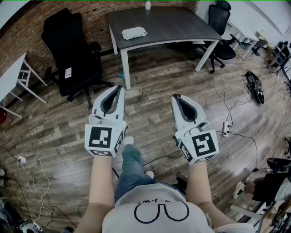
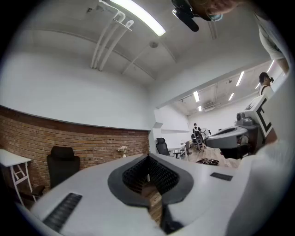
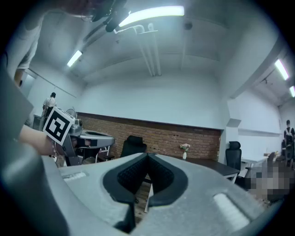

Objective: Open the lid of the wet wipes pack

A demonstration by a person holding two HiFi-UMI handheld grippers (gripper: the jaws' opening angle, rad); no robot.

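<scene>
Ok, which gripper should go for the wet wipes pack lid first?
Left, probably. The wet wipes pack lies on the dark table, more nearly ahead of the left gripper than the right gripper. Both are shut, empty and well short of it.

Even indoor brightness, glaring ceiling strip light (image 3: 152, 13), fisheye-bent edges (dark vignetted corners)

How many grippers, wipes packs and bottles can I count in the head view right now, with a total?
Grippers: 2, the left gripper and the right gripper
Wet wipes pack on the dark table: 1
White bottle at the table's far edge: 1
Total: 4
</scene>
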